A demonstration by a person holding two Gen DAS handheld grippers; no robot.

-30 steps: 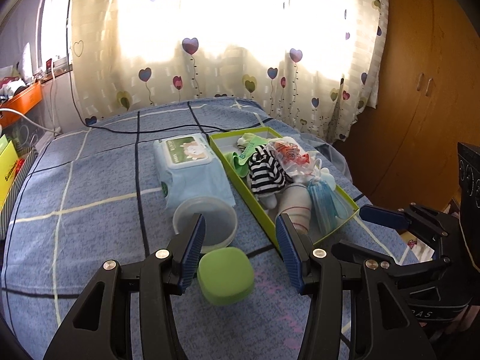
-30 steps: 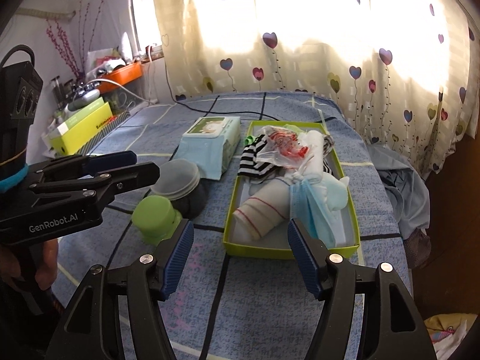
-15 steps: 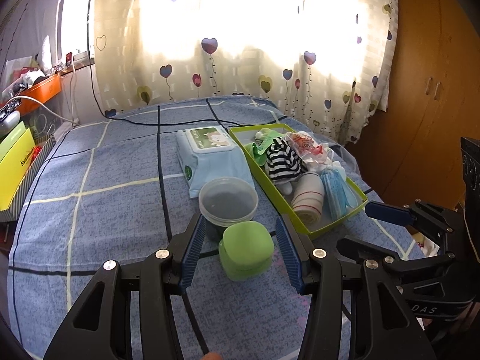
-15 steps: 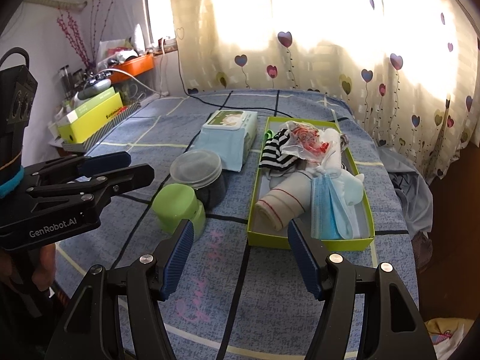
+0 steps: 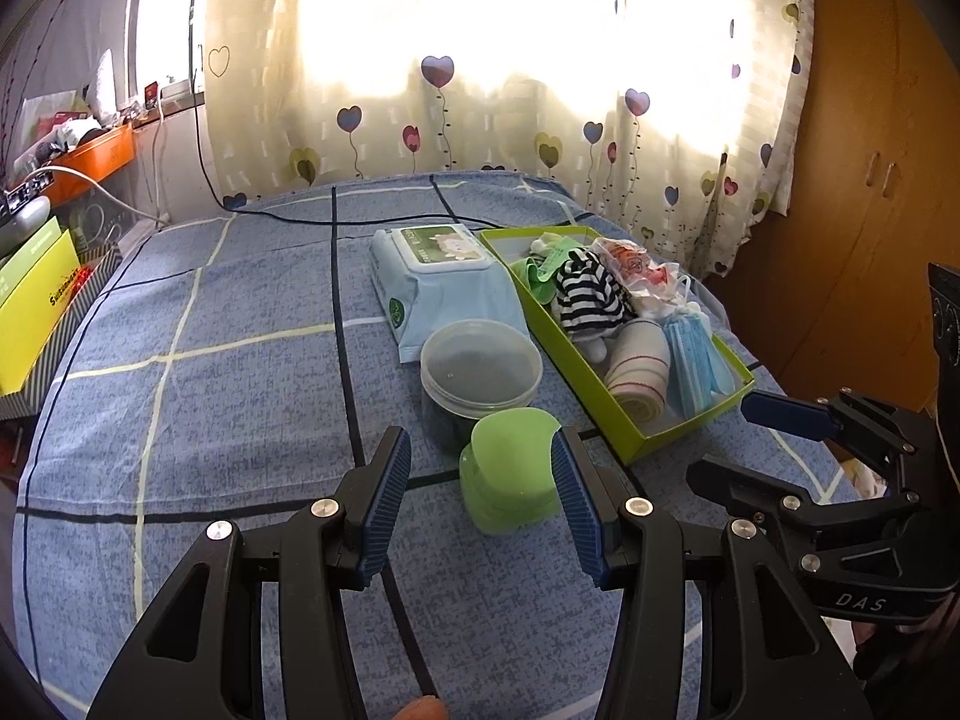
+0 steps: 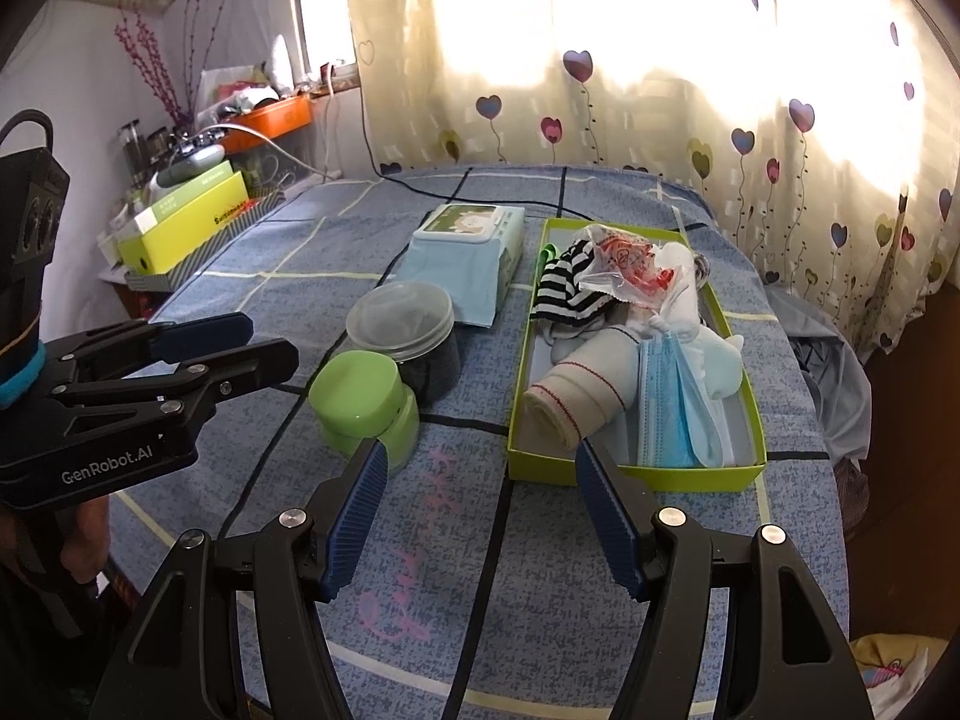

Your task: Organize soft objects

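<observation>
A lime tray (image 5: 624, 450) (image 6: 636, 471) on the bed holds a striped sock (image 5: 585, 294) (image 6: 561, 294), a rolled white sock (image 5: 636, 369) (image 6: 570, 399), blue face masks (image 5: 696, 360) (image 6: 678, 408) and a printed plastic bag (image 6: 624, 267). My left gripper (image 5: 480, 504) (image 6: 240, 342) is open. A green lidded jar (image 5: 510, 474) (image 6: 363, 399) stands just ahead of its fingertips, nearer the right pad, untouched. My right gripper (image 6: 483, 516) (image 5: 774, 438) is open over bare sheet, in front of the tray's near end.
A clear round tub (image 5: 480, 372) (image 6: 402, 324) with dark contents stands behind the jar. A wet-wipes pack (image 5: 444, 276) (image 6: 468, 252) lies beyond it. A yellow box (image 5: 30, 312) sits off the bed's left edge, a wooden wardrobe (image 5: 870, 180) to the right. A black cable (image 5: 300, 219) crosses the far sheet.
My left gripper has drawn back from the green jar and levelled out, so jar and tub look farther off. The right gripper has hardly moved. Both stay open.
</observation>
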